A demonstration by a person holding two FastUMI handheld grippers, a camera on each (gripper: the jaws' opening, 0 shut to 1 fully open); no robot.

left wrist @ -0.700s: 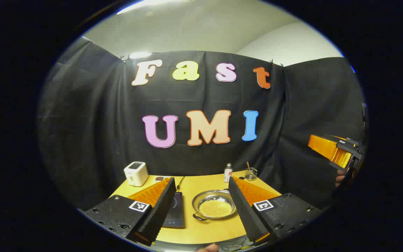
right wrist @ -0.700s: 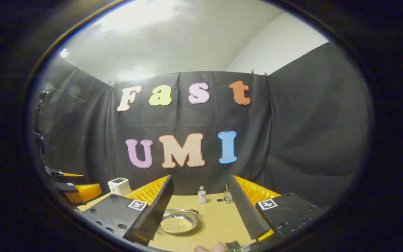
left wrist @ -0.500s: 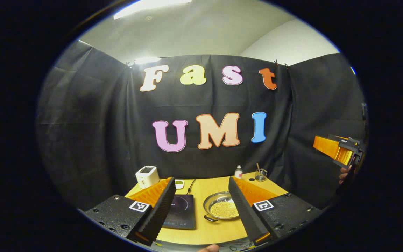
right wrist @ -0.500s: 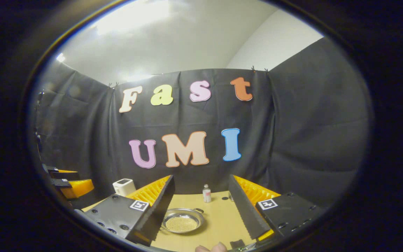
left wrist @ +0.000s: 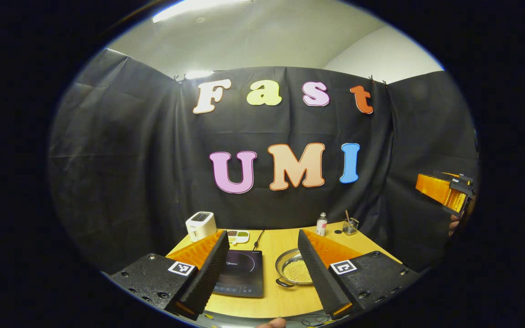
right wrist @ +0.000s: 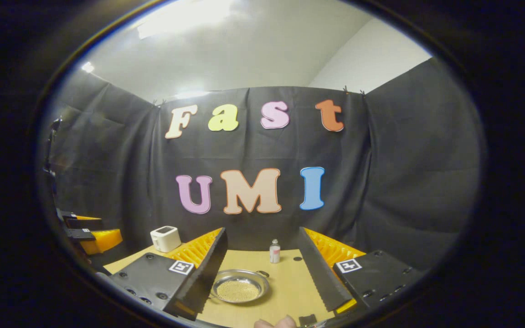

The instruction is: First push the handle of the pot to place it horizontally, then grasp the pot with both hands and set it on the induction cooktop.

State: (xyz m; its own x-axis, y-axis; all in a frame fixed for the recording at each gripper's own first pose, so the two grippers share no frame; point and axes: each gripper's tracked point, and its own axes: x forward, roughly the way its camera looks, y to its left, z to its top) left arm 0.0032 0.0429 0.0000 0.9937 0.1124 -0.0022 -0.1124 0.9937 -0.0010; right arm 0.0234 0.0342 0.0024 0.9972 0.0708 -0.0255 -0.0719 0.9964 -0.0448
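Standing at the wooden table, I found both grippers held in the air above its near edge, each with its fingers spread wide and nothing between them. In the left gripper view, the left gripper looked down over the induction cooktop, a dark flat slab lying on the table's left half. The pot, a shallow metal pan with pale grains across its bottom, sat on the table just to the right of the cooktop and apart from it; its right side was hidden behind the gripper's right finger. One small dark handle showed at the pot's near-left rim. In the right gripper view, the right gripper hung clear of the pot, which lay on the table between and beyond its fingers, with a dark handle at the far-right rim. Neither gripper touched the pot. Along the back of the table stood a white toaster, a small dish with compartments, a small bottle and a glass cup holding a stick. The right gripper also appeared at the far right of the left gripper view, raised well above table height.
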